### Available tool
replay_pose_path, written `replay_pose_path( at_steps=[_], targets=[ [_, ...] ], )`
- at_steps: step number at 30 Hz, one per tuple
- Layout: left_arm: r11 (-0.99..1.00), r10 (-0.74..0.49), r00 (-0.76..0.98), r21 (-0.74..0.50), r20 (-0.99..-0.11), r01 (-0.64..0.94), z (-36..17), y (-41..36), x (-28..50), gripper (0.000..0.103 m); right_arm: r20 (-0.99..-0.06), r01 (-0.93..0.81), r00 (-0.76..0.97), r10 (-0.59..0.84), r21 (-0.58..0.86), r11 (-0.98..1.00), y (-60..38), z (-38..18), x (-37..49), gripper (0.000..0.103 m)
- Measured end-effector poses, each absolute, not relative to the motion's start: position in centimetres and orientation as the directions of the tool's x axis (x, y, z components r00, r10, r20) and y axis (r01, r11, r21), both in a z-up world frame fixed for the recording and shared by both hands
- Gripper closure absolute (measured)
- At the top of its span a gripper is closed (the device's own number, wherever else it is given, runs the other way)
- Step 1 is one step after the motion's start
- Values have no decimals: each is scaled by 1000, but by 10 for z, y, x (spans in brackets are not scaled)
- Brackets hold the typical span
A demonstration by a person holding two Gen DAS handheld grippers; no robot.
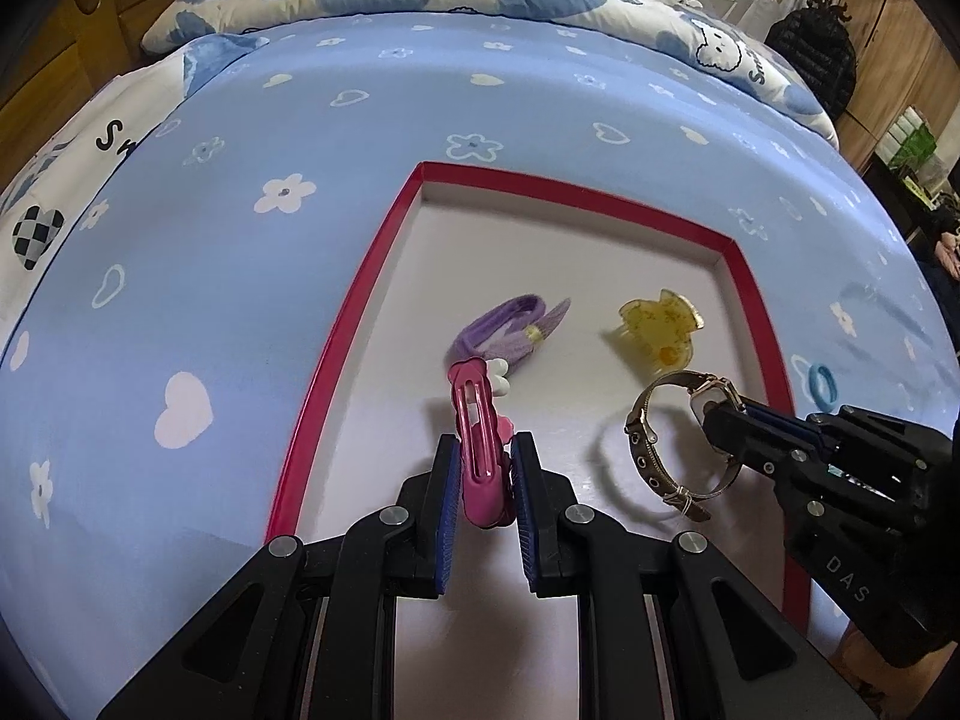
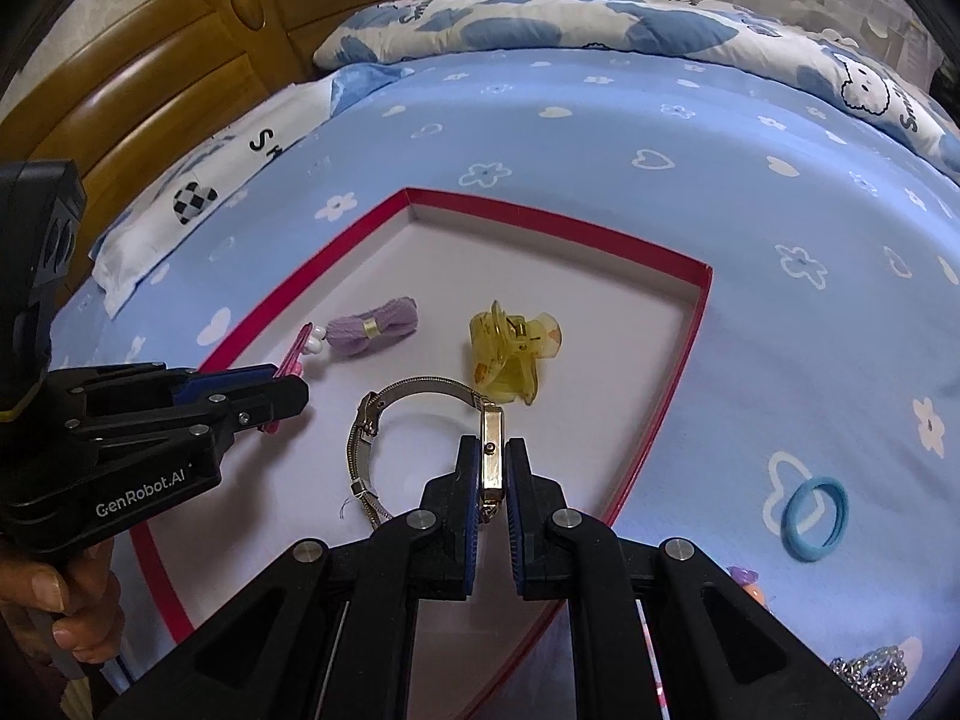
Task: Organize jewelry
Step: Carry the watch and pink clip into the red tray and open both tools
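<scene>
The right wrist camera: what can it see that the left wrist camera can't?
Only the right wrist view shows the wooden headboard, fingers holding the left tool, and a sparkly chain at the bottom corner.

Only the left wrist view shows a black puffy jacket beside the bed.

Both show the red-rimmed tray, purple bow hair tie, yellow claw clip, blue hair ring, the pink hair clip in the left tool, and the wristwatch in the right tool.

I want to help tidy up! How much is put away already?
Done: the purple bow and yellow claw clip lie in the red-rimmed tray. In hand: the left gripper holds a pink hair clip, the right gripper a watch. Left: the blue hair tie on the bedsheet.
</scene>
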State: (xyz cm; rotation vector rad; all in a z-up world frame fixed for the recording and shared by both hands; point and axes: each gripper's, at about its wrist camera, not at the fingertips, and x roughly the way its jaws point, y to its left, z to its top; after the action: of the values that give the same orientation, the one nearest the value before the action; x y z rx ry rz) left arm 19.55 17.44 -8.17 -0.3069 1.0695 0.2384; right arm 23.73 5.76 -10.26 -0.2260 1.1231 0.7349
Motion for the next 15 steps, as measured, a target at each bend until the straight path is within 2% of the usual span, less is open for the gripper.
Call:
replay_pose_path(
  at_steps=[9, 15],
  targets=[
    [935, 64, 446, -103, -893, -340, -90, 173, 201, 86, -885, -641, 219, 412, 188, 744, 60, -108, 239, 95],
    [937, 75, 445, -90, -892, -337, -90, 169, 201, 86, -883, -646, 214, 417, 193, 739, 63, -109, 239, 90]
  ],
)
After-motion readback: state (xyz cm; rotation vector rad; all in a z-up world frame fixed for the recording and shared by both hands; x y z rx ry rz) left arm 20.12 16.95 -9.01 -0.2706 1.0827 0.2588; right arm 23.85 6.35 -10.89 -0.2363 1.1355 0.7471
